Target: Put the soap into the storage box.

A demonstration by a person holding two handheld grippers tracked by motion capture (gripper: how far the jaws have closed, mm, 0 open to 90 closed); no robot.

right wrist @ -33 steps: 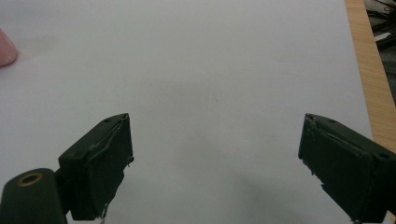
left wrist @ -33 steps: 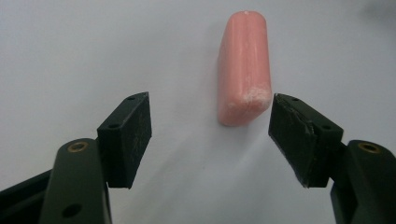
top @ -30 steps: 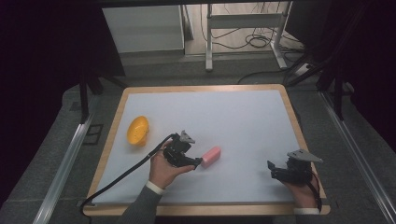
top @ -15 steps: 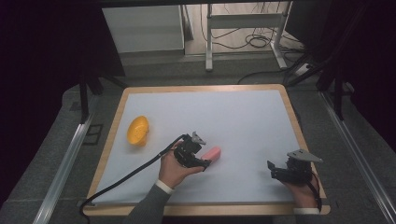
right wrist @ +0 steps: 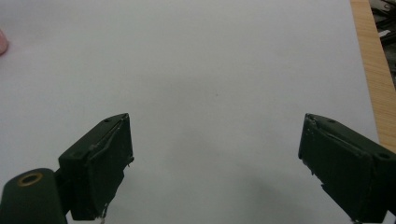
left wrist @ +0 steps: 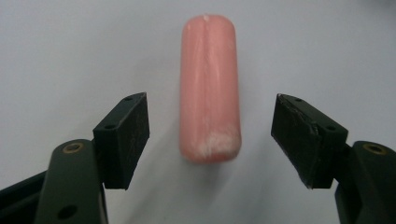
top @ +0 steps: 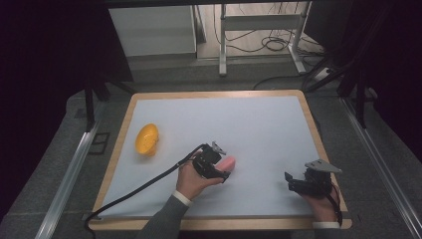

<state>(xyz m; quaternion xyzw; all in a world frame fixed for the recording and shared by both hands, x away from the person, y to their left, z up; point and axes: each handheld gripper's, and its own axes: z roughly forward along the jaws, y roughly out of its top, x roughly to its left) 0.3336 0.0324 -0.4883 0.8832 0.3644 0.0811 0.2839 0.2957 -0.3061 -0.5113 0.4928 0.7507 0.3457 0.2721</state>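
The sausage point(left wrist: 209, 88) lay flat on the white mat point(top: 259, 129), lengthwise between the left gripper's point(left wrist: 210, 135) jaws, its near end level with the pads and its far end reaching out beyond them. Neither pad touched it: a gap of bare mat showed on each side, a little wider on the right in the left gripper view. The jaws had just been opening a touch further, with the sausage between them but not gripped. From the high view, the sausage point(top: 228, 164) stuck out past the left gripper point(top: 219, 172) toward the mat's middle, and the hand point(top: 191, 180) held the gripper low over the mat, its cable trailing back to the near left edge.

The right gripper point(top: 288, 181) sat well off to the right of the sausage, near the mat's front right corner, held in the other hand point(top: 323, 201). Its jaws stood wide apart over bare mat with nothing between them point(right wrist: 215, 158).

A yellow bowl-like thing point(top: 147, 139) lay well off to the left of the left gripper, near the mat's left edge. The wooden table rim point(top: 214, 93) framed the mat.
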